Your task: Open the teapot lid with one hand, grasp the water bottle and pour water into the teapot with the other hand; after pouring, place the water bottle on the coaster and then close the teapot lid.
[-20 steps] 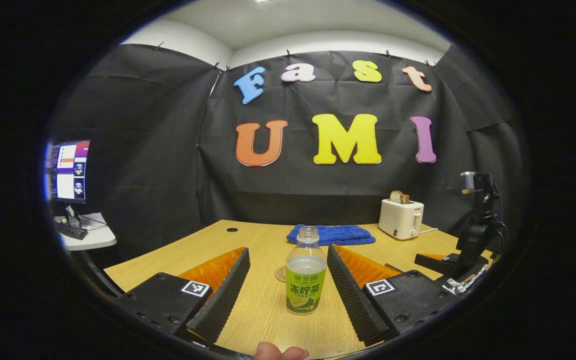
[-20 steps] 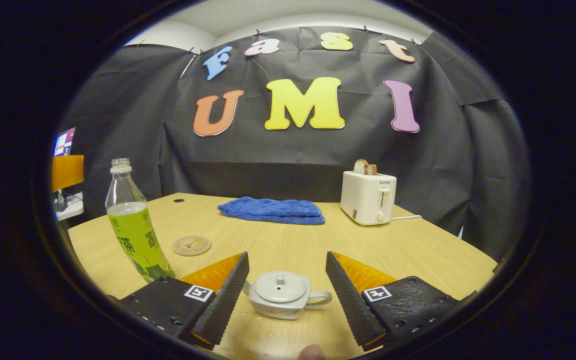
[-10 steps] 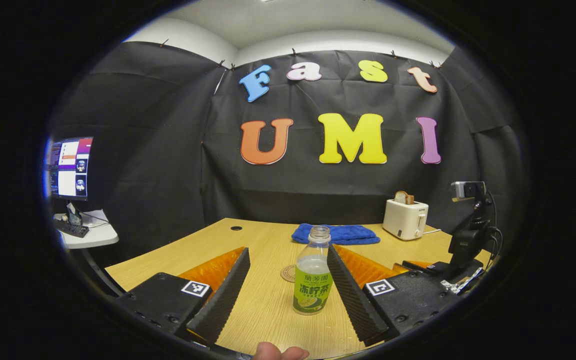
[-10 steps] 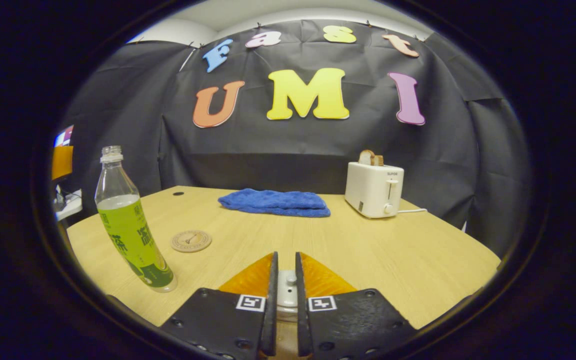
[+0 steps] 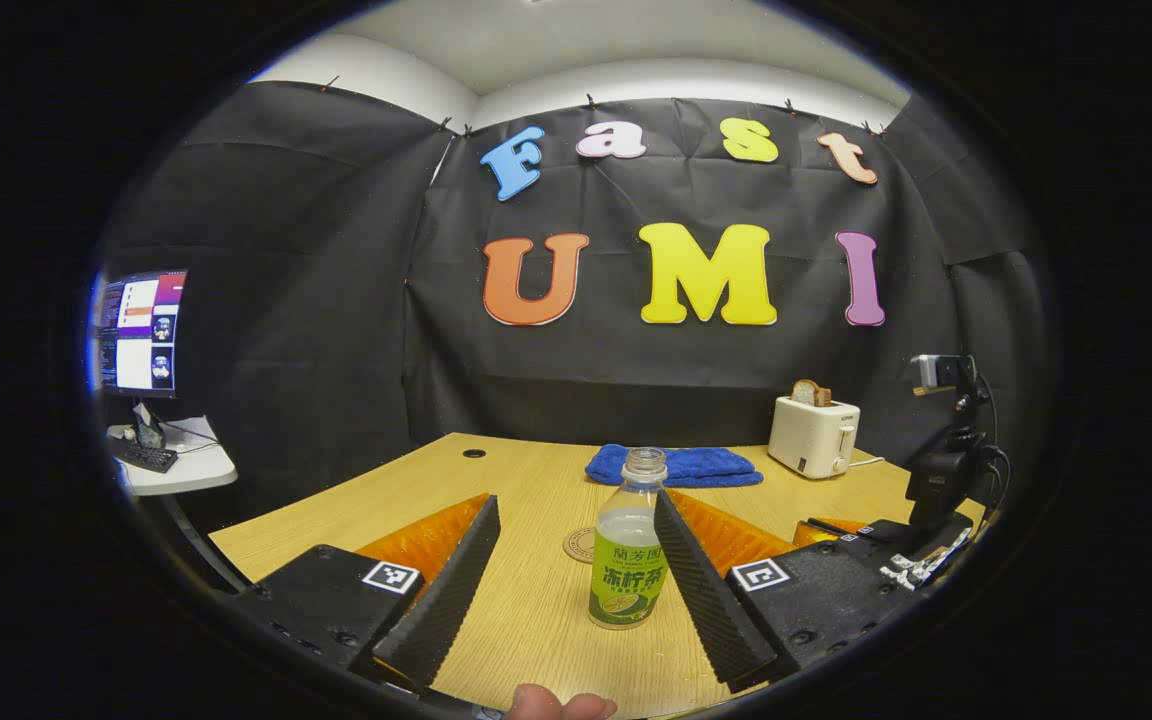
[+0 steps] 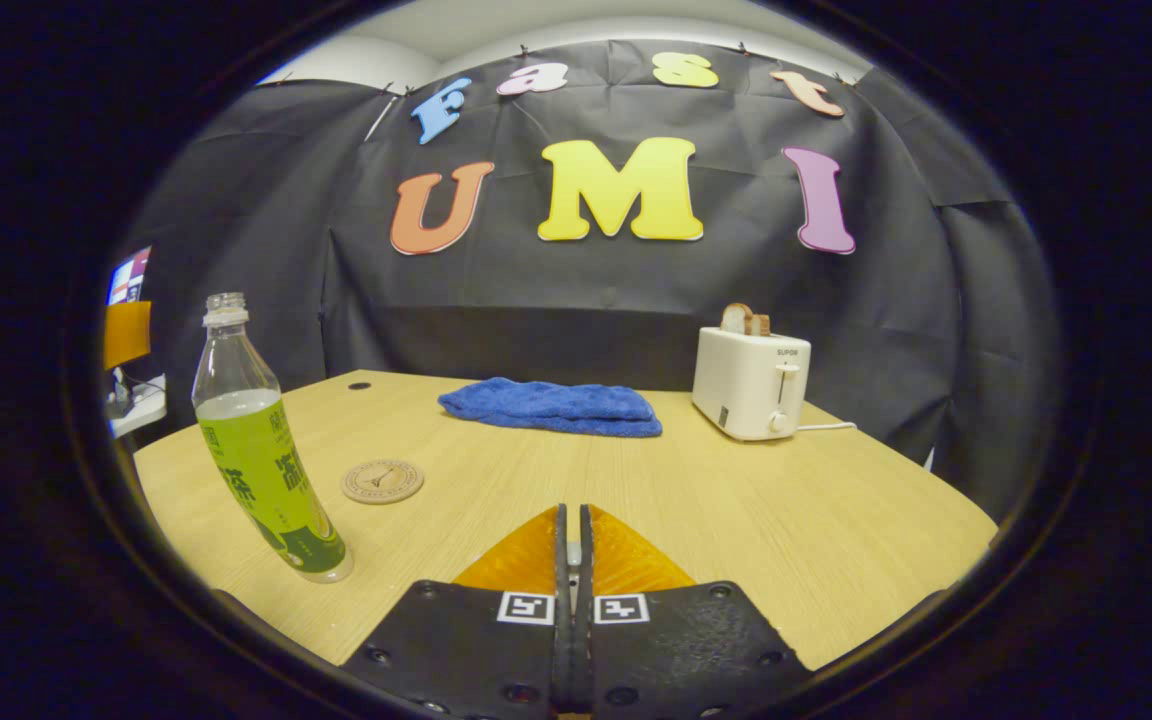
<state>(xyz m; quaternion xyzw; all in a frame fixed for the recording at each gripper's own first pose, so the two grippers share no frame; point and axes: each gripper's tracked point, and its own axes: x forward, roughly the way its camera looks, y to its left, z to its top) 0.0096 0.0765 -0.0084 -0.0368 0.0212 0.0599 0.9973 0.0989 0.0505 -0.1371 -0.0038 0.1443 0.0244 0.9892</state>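
An uncapped bottle (image 5: 628,545) with a green label stands upright on the table between the fingers of my left gripper (image 5: 576,500), which is open; the bottle sits close to the right-hand finger. Just behind it lies a round coaster (image 5: 578,545). In the right gripper view the bottle (image 6: 261,450) stands at the left with the coaster (image 6: 383,481) beside it. My right gripper (image 6: 572,512) is shut, with a thin pale sliver of the teapot lid's knob (image 6: 572,549) pinched between its fingers. The teapot body is hidden beneath them.
A blue towel (image 6: 551,407) lies at the back of the wooden table (image 6: 786,520), and a white toaster (image 6: 751,383) with bread stands at the back right. The right gripper and its camera mast (image 5: 941,470) show at the right of the left gripper view. A monitor (image 5: 139,332) stands off the table's left.
My right gripper went from wide open around the teapot to shut on the lid's knob. The left gripper shifted a little, so the bottle now sits nearer its right-hand finger.
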